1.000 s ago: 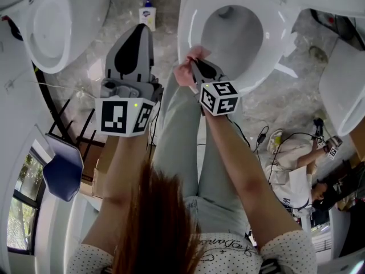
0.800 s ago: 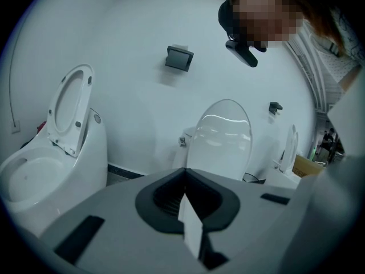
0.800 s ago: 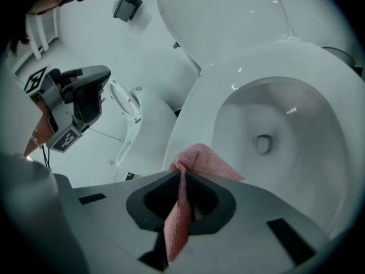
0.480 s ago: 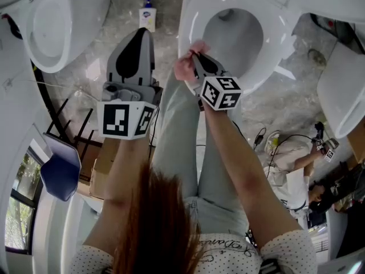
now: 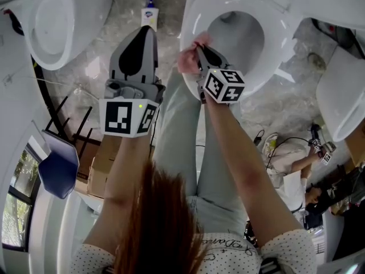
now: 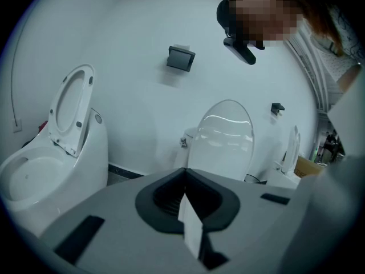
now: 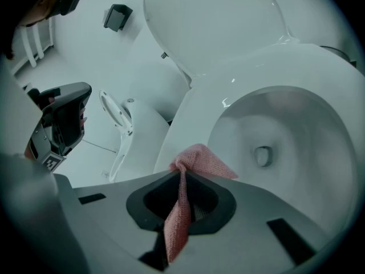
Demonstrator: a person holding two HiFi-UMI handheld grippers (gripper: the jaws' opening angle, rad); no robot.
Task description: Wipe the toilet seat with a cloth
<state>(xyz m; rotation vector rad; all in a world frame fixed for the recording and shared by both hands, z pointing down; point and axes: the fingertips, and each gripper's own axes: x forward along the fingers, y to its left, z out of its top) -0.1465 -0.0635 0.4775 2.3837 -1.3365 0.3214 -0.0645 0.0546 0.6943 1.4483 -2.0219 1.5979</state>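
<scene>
The white toilet seat [image 5: 272, 55] lies down around the open bowl, and its lid [image 7: 211, 21] stands raised. My right gripper [image 5: 199, 49] is shut on a pink cloth [image 5: 187, 60], which rests against the seat's near left rim. In the right gripper view the cloth [image 7: 198, 160] bunches out past the shut jaws of my right gripper [image 7: 182, 173], over the seat rim [image 7: 197, 116]. My left gripper [image 5: 146, 29] hangs shut and empty over the floor to the left of the toilet. In its own view my left gripper [image 6: 185, 171] points at a wall.
A second toilet [image 5: 51, 21] stands at the far left and a third [image 5: 342, 90] at the right. A blue-capped bottle [image 5: 149, 15] sits on the floor between the toilets. A blue chair [image 5: 57, 167], a cardboard box [image 5: 102, 164], cables [image 5: 261, 136] and a seated person [image 5: 296, 178] are nearby.
My right gripper has slid a little up and to the right along the seat's near left rim with the cloth. The left gripper has barely moved.
</scene>
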